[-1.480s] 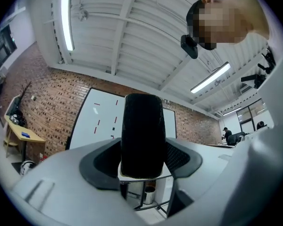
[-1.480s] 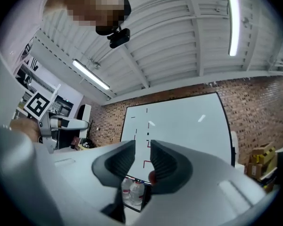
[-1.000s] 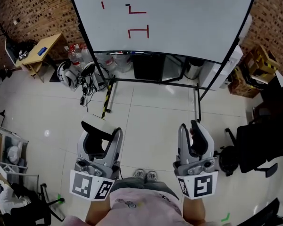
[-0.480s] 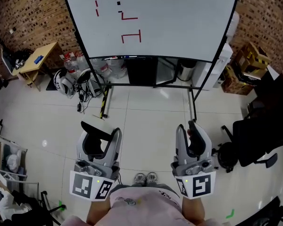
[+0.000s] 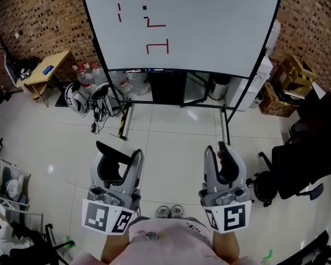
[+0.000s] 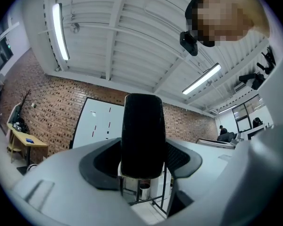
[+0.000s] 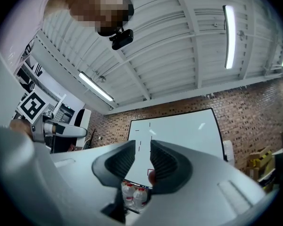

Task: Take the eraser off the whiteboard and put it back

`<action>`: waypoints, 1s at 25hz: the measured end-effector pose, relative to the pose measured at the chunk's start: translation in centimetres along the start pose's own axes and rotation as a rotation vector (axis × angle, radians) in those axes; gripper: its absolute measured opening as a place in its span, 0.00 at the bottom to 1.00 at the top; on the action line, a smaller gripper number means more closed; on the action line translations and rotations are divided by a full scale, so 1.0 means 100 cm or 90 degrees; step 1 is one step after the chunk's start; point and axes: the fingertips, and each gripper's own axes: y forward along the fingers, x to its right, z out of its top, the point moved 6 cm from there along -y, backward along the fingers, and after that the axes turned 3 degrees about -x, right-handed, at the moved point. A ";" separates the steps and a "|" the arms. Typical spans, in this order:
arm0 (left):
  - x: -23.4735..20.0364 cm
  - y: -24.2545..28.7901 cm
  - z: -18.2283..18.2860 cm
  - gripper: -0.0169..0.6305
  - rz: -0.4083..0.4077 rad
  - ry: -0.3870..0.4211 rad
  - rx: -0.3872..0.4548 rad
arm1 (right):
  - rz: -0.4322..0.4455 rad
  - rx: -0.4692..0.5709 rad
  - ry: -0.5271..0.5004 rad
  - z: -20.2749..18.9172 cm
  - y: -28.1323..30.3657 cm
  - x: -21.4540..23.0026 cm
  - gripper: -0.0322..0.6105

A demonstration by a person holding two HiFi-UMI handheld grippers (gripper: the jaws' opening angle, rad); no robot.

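Left claw [image 5: 119, 155]: mine, clamped on the one black eraser [image 6: 141, 135], which stands upright between the jaws.
Right claw [image 5: 224, 150]: jaws closed together, nothing in them.
Floor [image 5: 171, 127]: white tile between me and the board.
Whiteboard [image 5: 209, 26]: one, well ahead, red marks on it.
Bottles [image 5: 84, 70]: clustered by its left leg.
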 end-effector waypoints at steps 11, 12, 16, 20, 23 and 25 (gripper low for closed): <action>-0.003 0.013 0.001 0.45 -0.020 -0.017 0.019 | -0.009 -0.003 0.009 -0.009 0.012 0.010 0.19; -0.004 0.016 0.000 0.45 -0.016 -0.017 0.018 | -0.011 -0.004 0.010 -0.010 0.014 0.012 0.19; -0.009 0.031 -0.001 0.45 0.002 -0.015 0.015 | -0.010 -0.007 0.014 -0.016 0.026 0.025 0.19; -0.010 0.052 -0.011 0.45 0.019 -0.010 0.008 | 0.000 -0.008 0.016 -0.025 0.041 0.040 0.19; -0.012 0.069 -0.024 0.45 0.019 -0.023 -0.006 | 0.002 -0.009 0.018 -0.034 0.057 0.050 0.19; -0.015 0.081 -0.032 0.45 0.014 -0.033 -0.017 | 0.003 -0.011 0.022 -0.040 0.069 0.055 0.19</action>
